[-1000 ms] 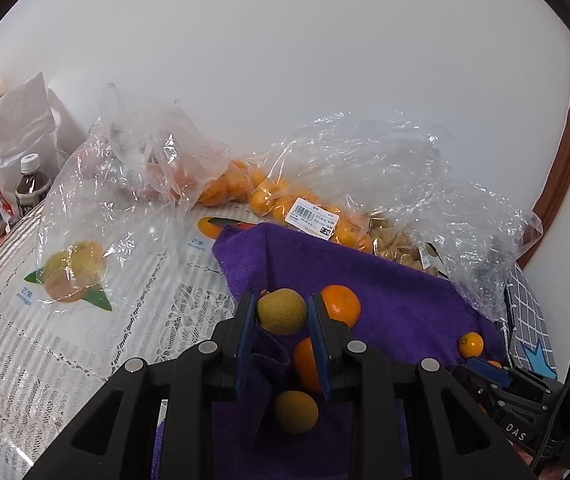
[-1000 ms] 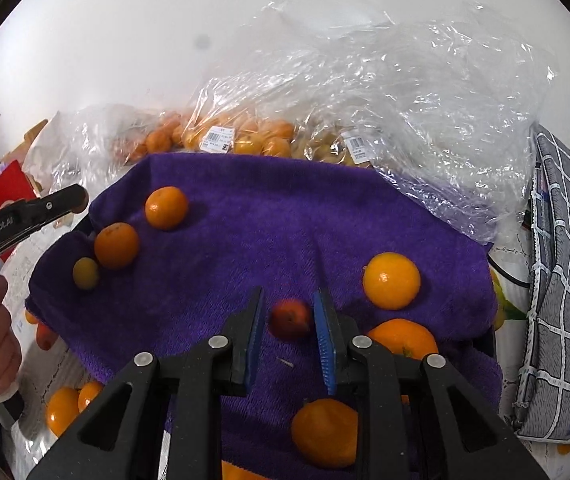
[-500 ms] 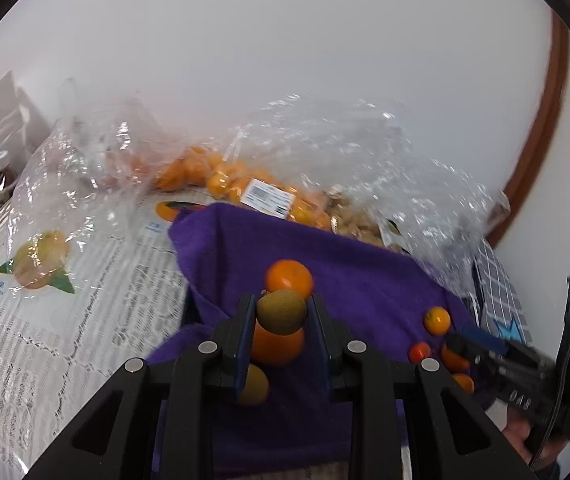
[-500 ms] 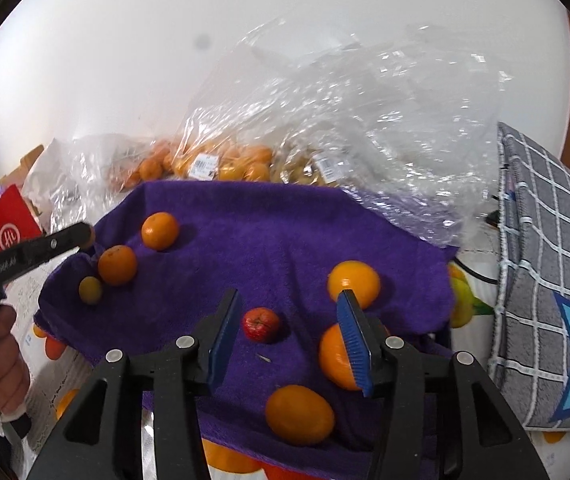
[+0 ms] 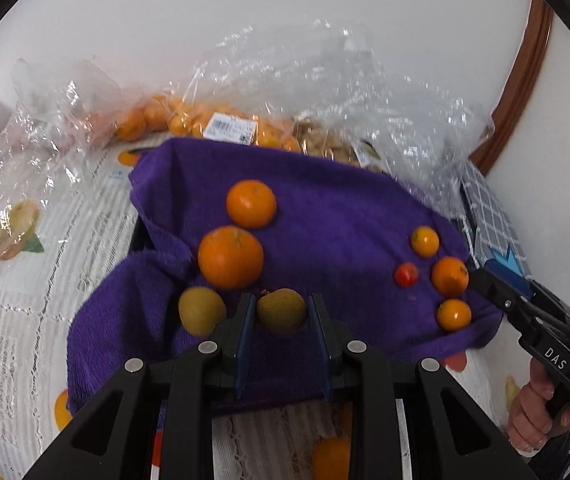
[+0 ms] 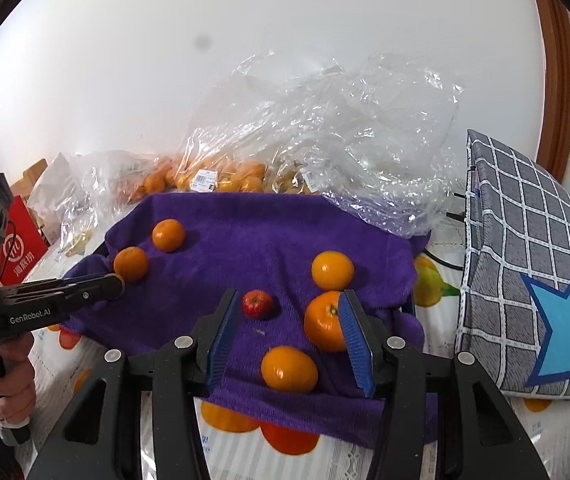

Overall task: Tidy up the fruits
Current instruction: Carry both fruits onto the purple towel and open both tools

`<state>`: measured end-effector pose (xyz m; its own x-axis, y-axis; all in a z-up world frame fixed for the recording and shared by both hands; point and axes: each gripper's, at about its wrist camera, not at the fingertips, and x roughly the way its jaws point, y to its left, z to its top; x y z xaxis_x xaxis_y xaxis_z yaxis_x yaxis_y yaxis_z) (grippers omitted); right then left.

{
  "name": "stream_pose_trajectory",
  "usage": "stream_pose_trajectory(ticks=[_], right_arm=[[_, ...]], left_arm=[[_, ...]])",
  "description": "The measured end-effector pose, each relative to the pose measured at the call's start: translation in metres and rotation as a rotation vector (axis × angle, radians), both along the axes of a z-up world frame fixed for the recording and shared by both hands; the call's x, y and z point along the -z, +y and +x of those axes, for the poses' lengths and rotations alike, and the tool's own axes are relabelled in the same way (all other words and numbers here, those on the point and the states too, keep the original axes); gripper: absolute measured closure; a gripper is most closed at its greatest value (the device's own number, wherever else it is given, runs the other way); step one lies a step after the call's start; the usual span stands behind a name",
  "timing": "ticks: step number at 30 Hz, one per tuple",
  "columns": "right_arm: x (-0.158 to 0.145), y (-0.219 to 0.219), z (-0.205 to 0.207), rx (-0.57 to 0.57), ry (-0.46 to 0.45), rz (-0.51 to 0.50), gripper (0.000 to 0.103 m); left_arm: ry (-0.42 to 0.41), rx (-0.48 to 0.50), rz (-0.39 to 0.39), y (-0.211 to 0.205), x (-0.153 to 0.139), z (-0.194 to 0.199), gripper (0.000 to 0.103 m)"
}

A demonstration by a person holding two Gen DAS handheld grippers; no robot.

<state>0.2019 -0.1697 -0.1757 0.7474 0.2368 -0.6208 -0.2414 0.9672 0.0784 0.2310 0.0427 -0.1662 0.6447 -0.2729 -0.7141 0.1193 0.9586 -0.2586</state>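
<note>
We pinch the small, firm, light green-brown fruit (image 5: 281,310) across its middle in our left gripper (image 5: 281,314) above the purple towel (image 5: 325,216), while our right gripper (image 6: 289,326) stands open, empty.

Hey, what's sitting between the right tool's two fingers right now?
In the right wrist view, the right tool stands open over the purple towel; a small red fruit lies loose there, and an orange nearer the camera.
</note>
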Motion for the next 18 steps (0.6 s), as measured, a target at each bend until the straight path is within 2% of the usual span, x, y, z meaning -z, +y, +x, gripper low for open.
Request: stream_pose_trajectory(ticks=[7,10,14,18], right_arm=[[0.004,0.002,-0.002,-0.003,0.009,-0.016,0.053],[0.005,0.002,-0.002,-0.001,0.016,-0.017,0.053],[0.006,0.001,-0.003,0.001,0.016,-0.018,0.053],[0.006,0.001,-0.012,0.002,0.019,-0.01,0.052]], left_arm=[[0.015,0.001,0.053,-0.006,0.005,0.001,0.077],[0.008,0.007,0.046,-0.006,0.005,0.001,0.077],[-0.017,0.012,0.039,-0.006,0.002,0.001,0.065],[-0.064,0.003,0.018,-0.001,-0.005,-0.005,0.062]])
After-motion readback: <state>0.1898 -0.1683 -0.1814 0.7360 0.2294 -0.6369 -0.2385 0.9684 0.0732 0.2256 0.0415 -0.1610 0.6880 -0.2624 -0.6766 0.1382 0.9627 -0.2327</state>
